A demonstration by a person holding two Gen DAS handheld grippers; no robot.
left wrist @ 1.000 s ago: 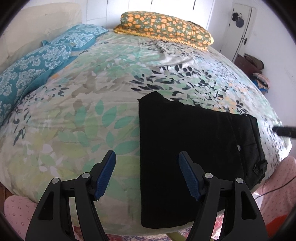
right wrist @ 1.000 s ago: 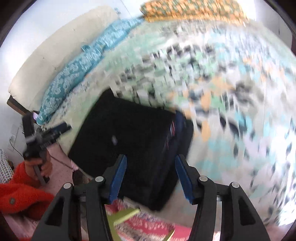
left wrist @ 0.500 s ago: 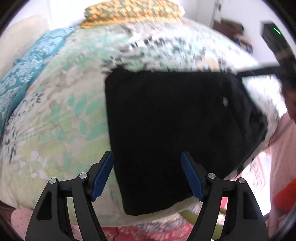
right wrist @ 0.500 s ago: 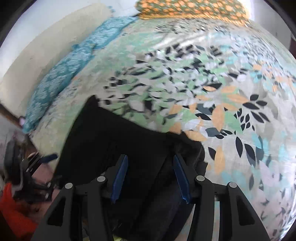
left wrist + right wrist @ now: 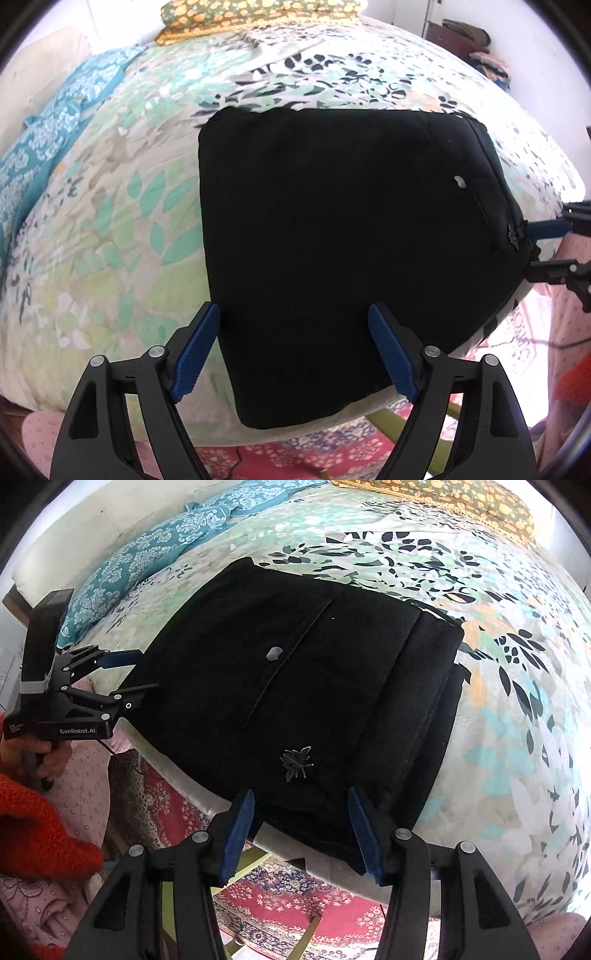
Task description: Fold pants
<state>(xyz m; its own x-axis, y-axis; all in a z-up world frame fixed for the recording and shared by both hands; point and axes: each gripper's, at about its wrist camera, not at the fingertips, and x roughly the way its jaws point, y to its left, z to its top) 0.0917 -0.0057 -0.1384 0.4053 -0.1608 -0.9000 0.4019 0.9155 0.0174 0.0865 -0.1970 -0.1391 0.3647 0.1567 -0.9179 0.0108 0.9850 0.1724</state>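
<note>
While the folded black pants (image 5: 332, 240) lie at the bed (image 5: 110, 221) edge | left gripper (image 5: 295, 332) above them, jaws opening, empty | right gripper (image 5: 301, 819) half-spread, gripping nothing, over waistband corner

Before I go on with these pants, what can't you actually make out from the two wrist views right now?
- How many layers the black pants are folded into: dark cloth hides the folds in both views.
- Whether the right tool touches the near hem: its fingers cover that edge; no pinch shows.
- Left tool, jaws opening: contact with the cloth is unclear.
- Bed corners: cut off by the fisheye rim.
</note>
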